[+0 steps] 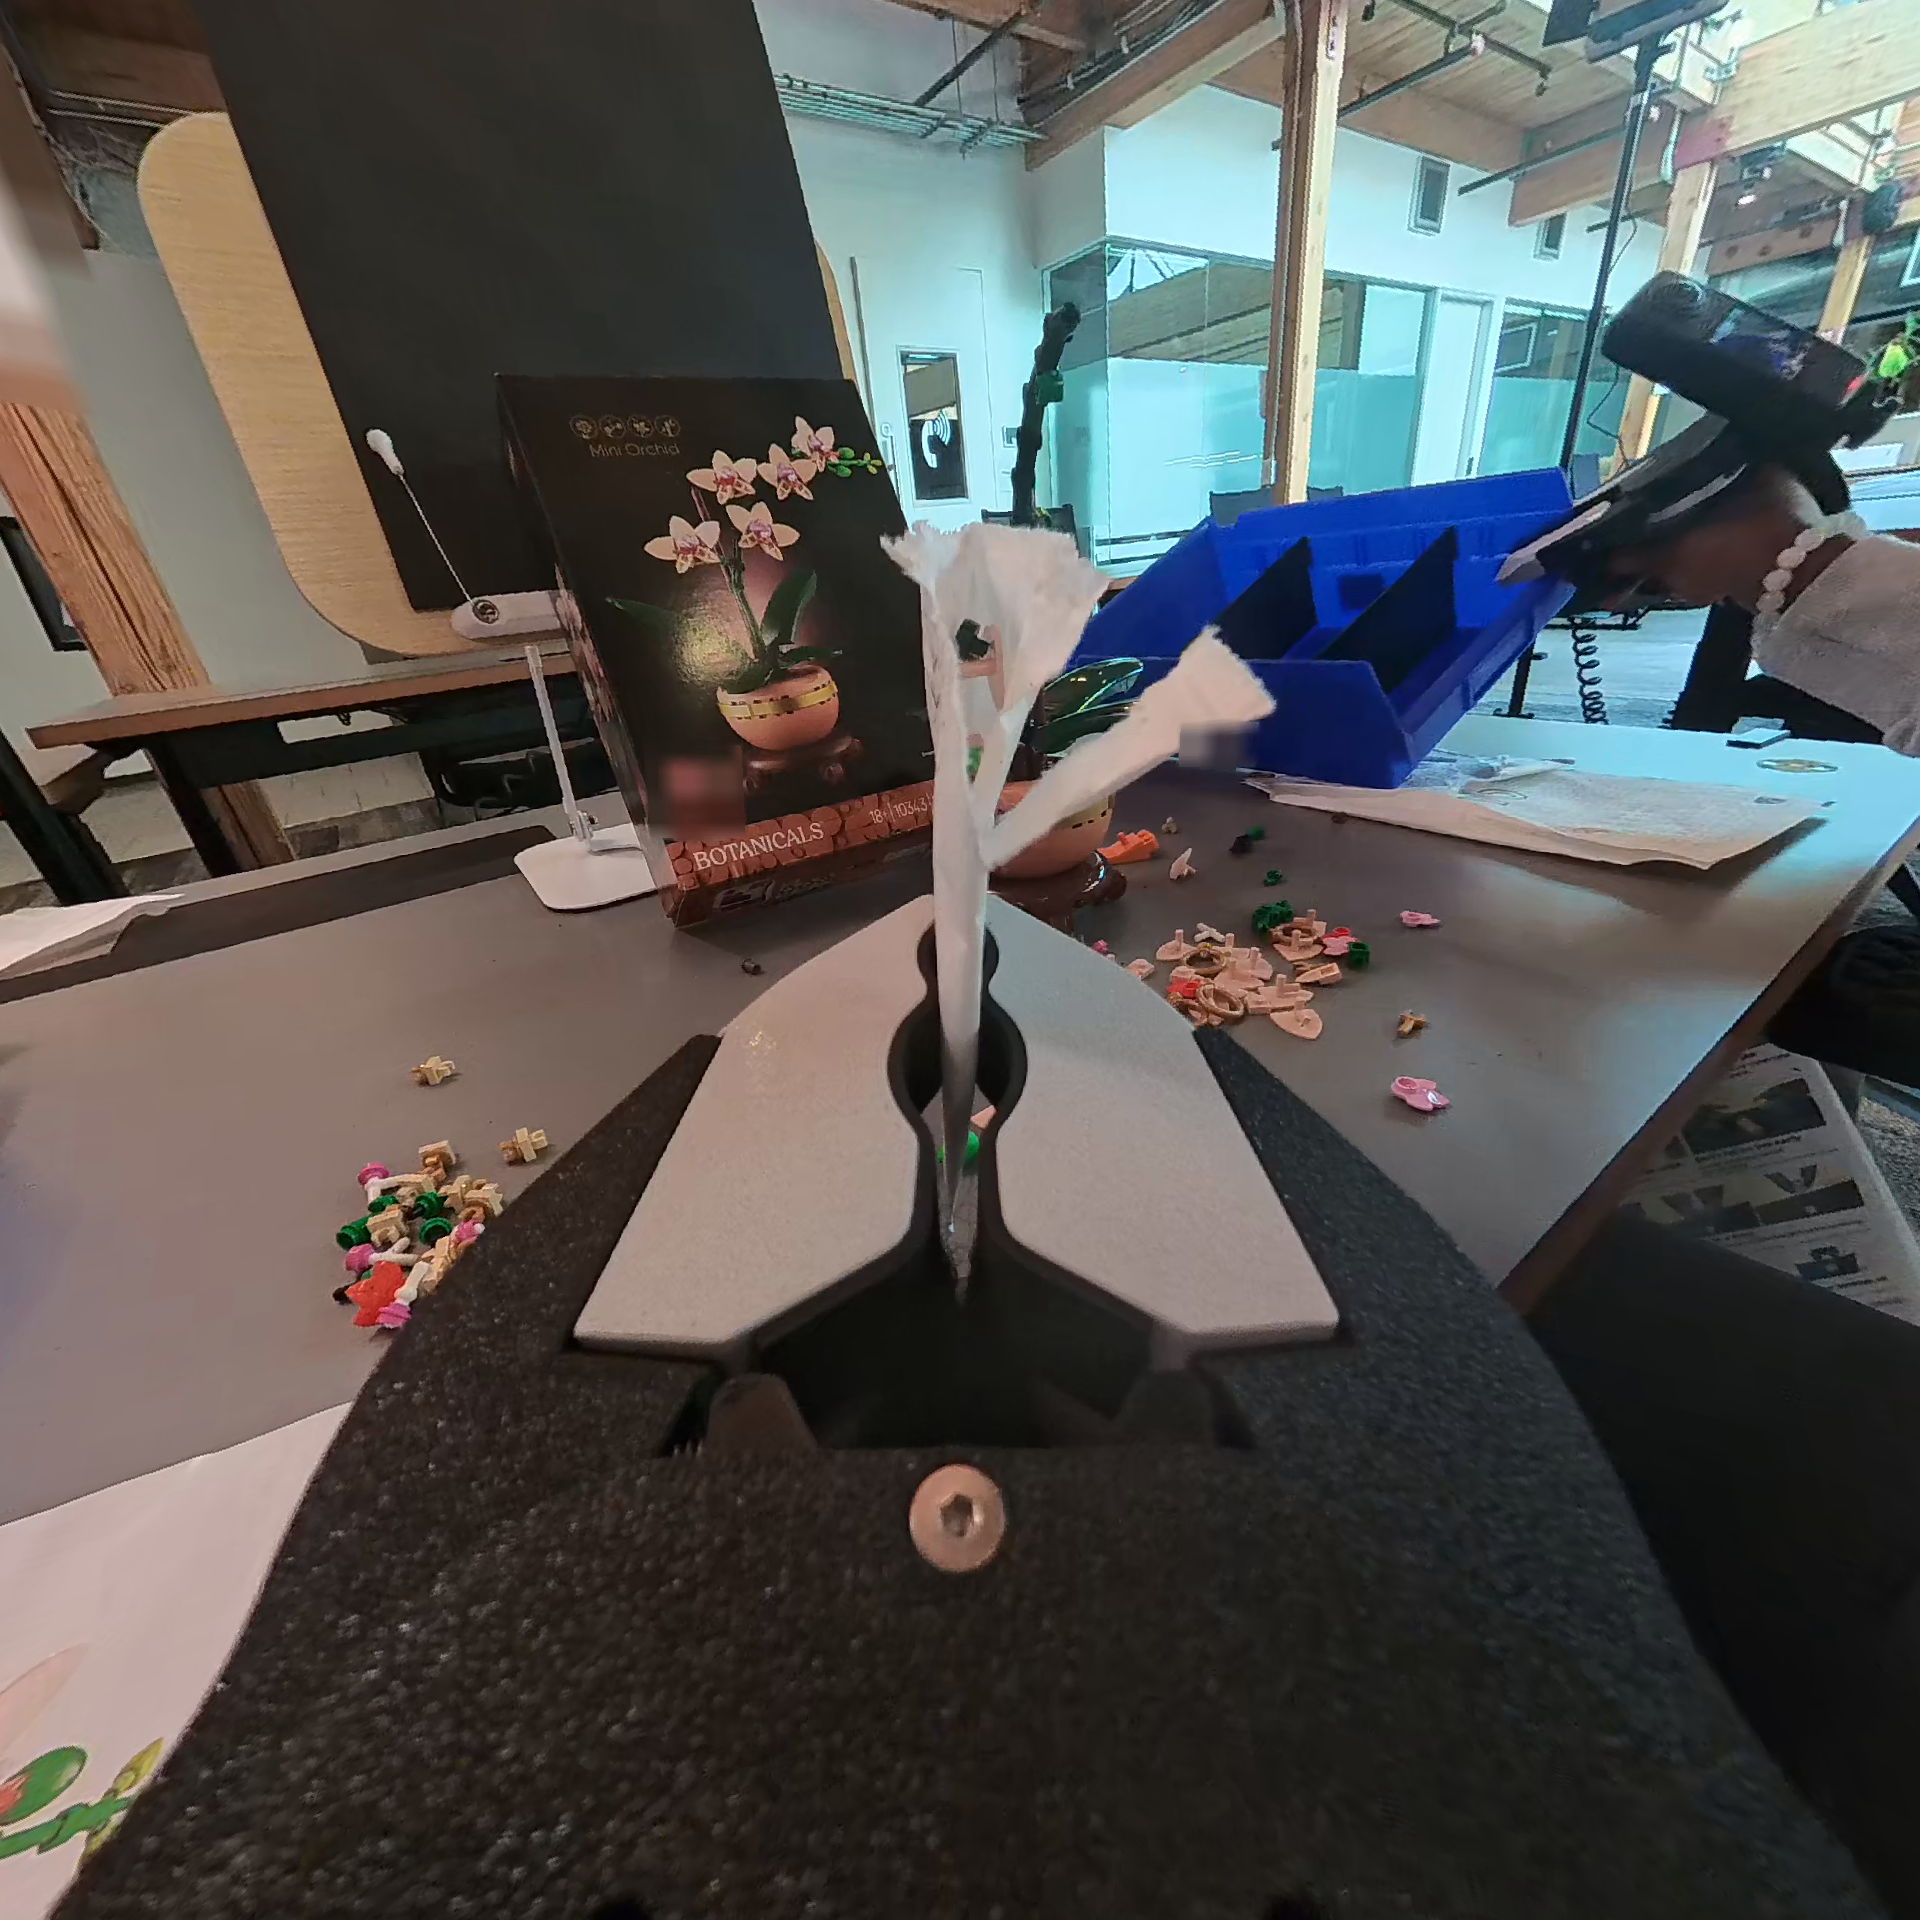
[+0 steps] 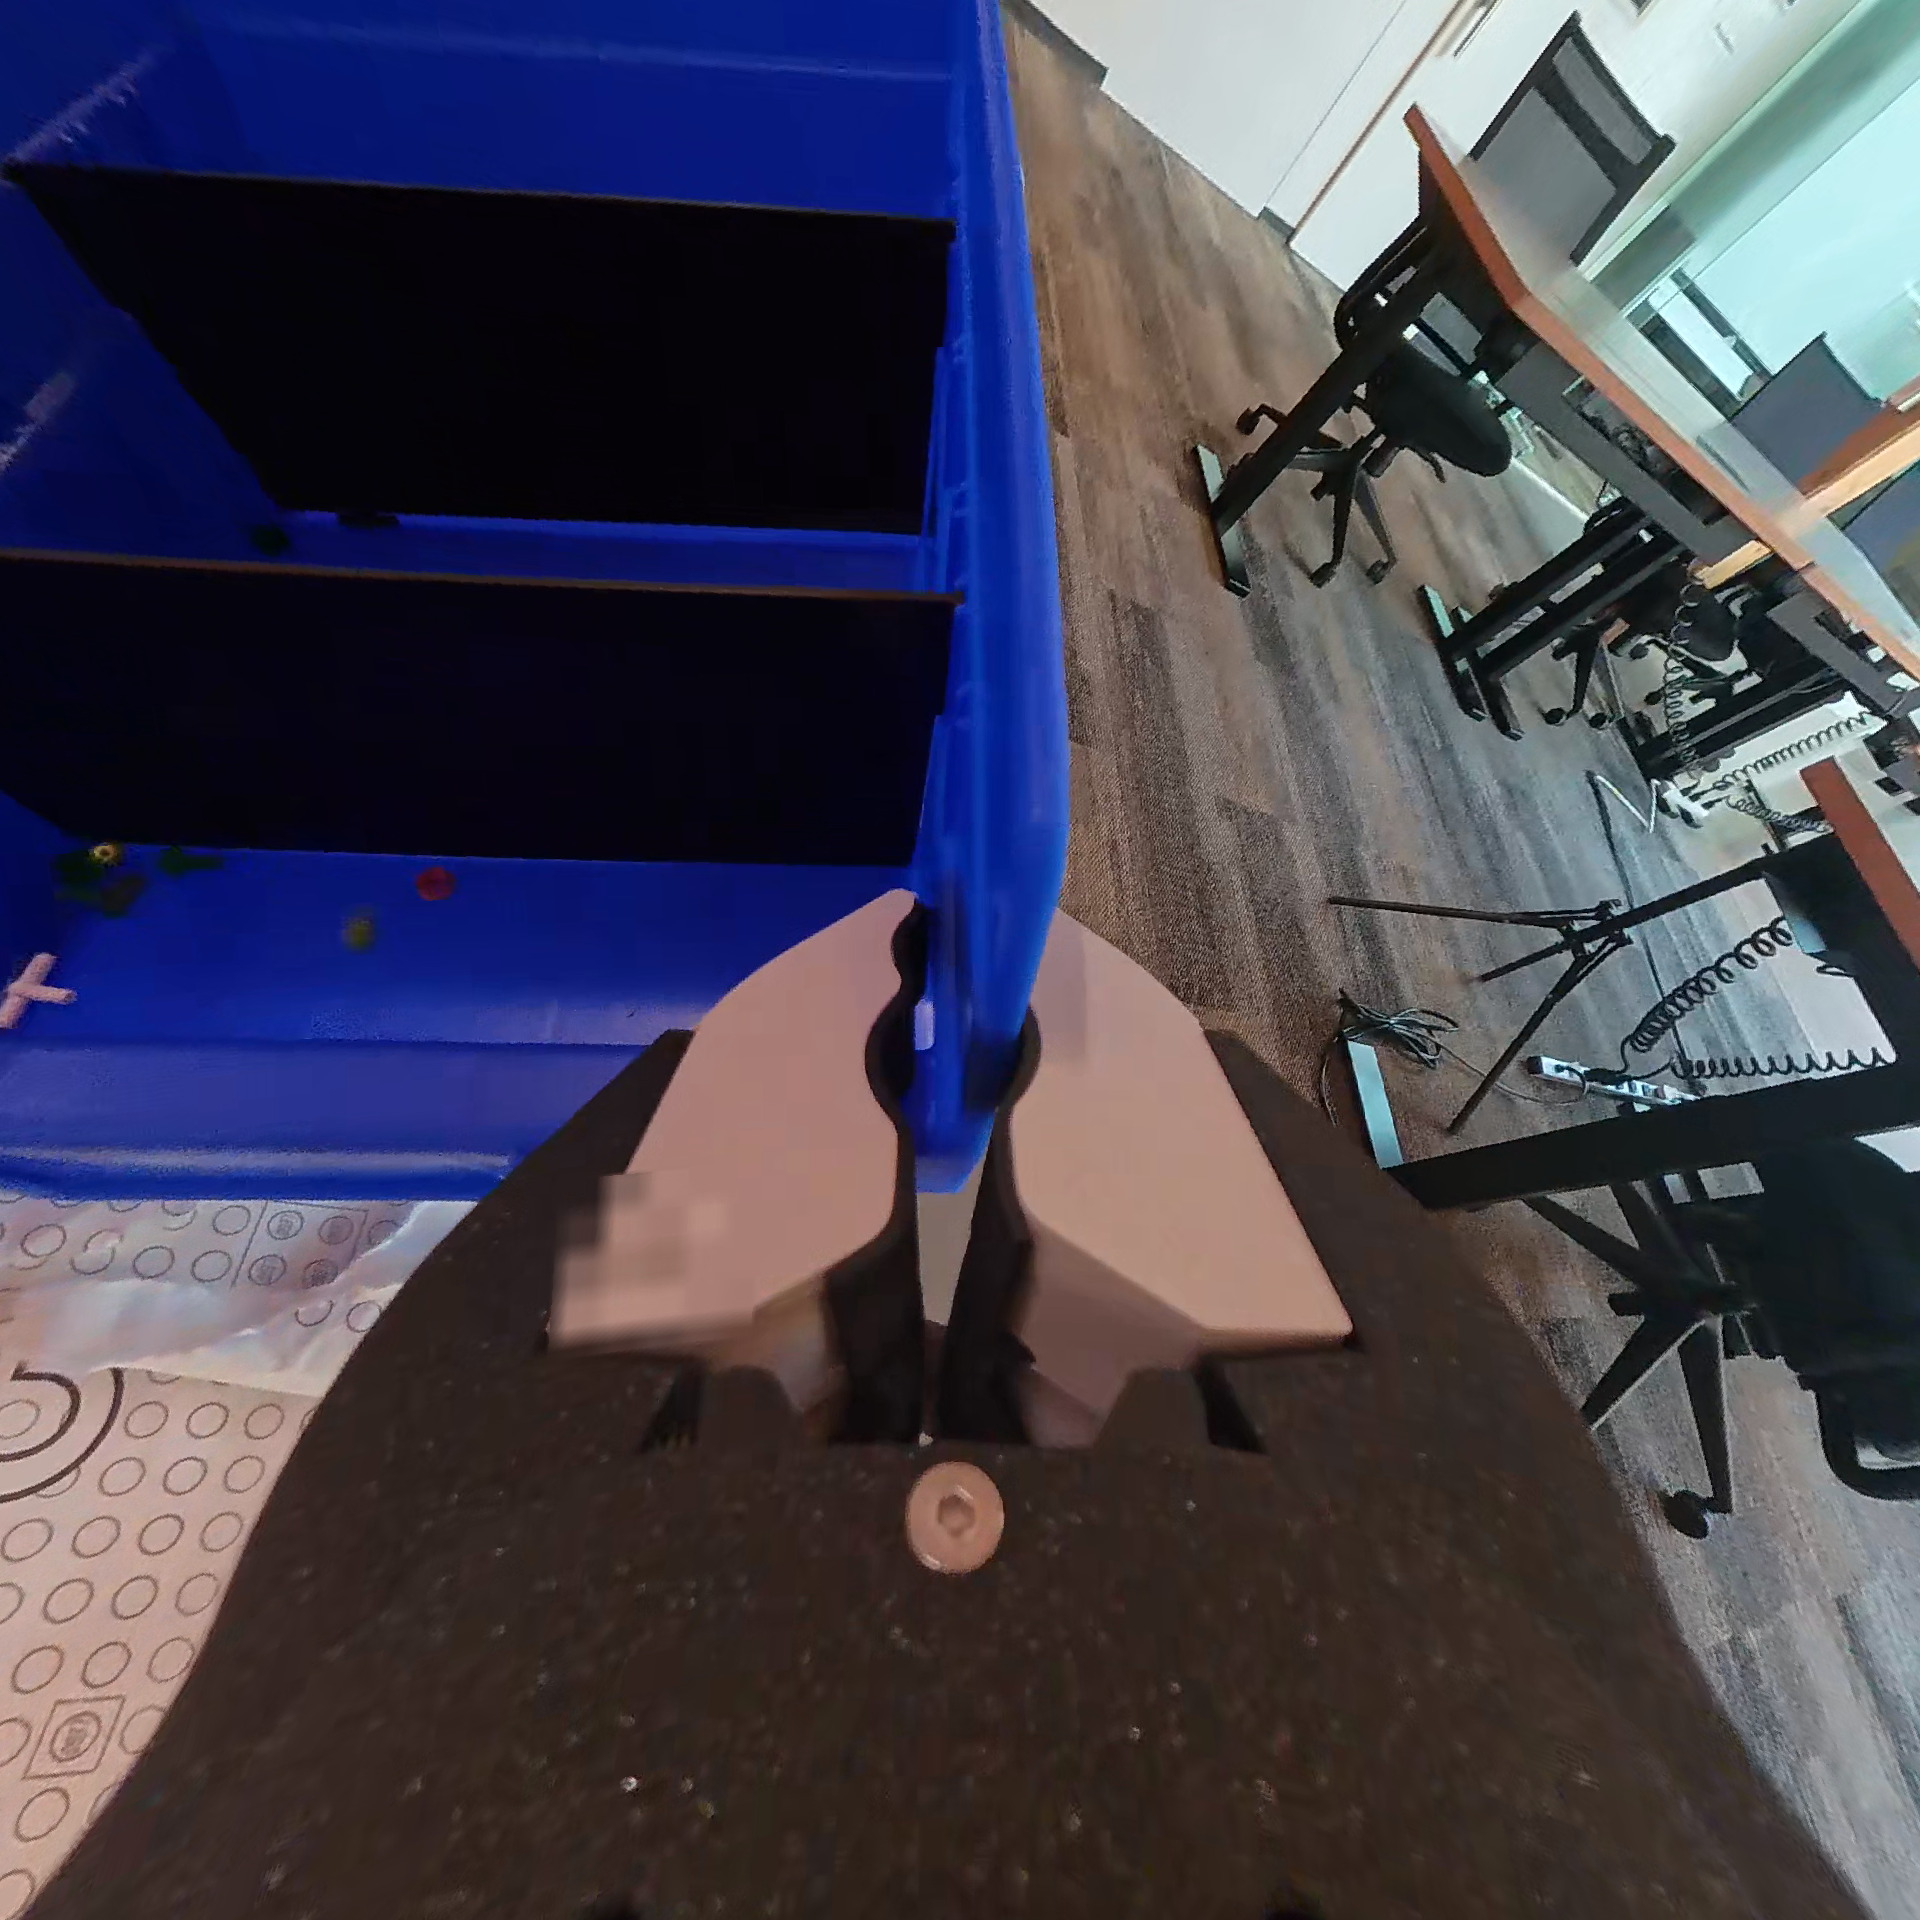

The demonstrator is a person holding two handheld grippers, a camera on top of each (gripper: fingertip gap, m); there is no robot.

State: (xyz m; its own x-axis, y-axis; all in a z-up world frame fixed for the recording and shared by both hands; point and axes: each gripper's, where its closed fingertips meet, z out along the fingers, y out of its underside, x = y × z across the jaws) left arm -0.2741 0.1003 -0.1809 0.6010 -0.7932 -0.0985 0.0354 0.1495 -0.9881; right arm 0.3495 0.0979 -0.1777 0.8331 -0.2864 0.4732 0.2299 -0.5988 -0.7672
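Observation:
My left gripper (image 1: 958, 951) is shut on a torn white paper bag (image 1: 982, 665) and holds it upright above the grey table (image 1: 260, 997). Small brick pieces lie in a pile at the left (image 1: 416, 1226) and another at the right (image 1: 1257, 966). My right gripper (image 2: 971, 935) is shut on the side wall of a blue divided bin (image 2: 1003, 520) and holds it tilted, one edge off the table. In the left wrist view the bin (image 1: 1351, 623) shows at the far right with the right gripper (image 1: 1538, 556) on its corner. A few small pieces (image 2: 358, 925) lie inside the bin.
A dark flower-set box (image 1: 727, 644) stands upright behind the paper bag, with a partly built pot model (image 1: 1060, 821) beside it. Patterned paper sheets (image 1: 1538, 816) lie under the bin. A booklet (image 1: 94, 1662) lies at the near left. Desks and chairs (image 2: 1558, 468) stand beyond the table's edge. Tip to tip, the grippers are about 60 cm apart.

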